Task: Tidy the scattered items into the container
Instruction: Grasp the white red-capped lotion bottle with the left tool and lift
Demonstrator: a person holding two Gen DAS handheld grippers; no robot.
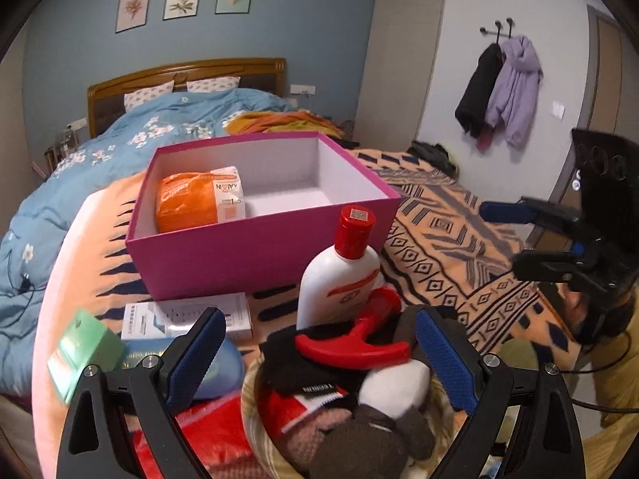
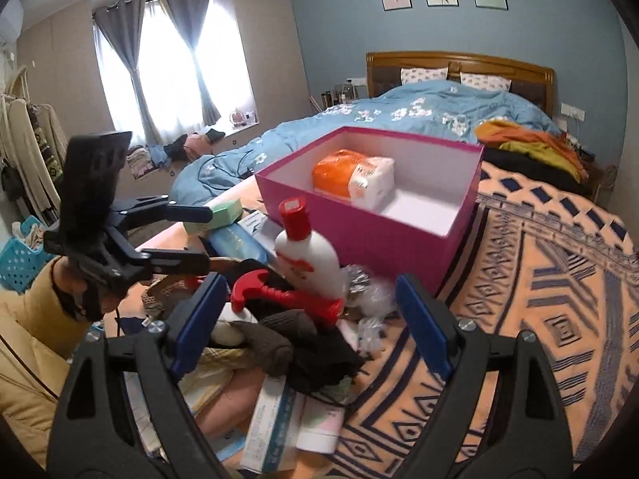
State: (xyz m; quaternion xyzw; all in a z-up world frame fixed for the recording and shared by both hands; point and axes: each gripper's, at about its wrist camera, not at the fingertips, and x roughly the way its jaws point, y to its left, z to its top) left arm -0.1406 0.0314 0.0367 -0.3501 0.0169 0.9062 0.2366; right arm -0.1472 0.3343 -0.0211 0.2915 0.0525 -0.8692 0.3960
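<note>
While both your grippers hang open over the heap, nothing is picked yet.
Just ahead of your left gripper (image 1: 315, 355), jaws apart and empty, lie a red hanger (image 1: 359, 339) and dark socks (image 1: 303, 375); your right gripper (image 2: 311, 327) is spread wide and empty too. Beyond the fingertips stands the white bottle (image 1: 339, 283), and past it the pink box (image 1: 255, 255), holding only an orange pack (image 1: 195, 203). Next, I judge, you close on one item and carry it forward.
</note>
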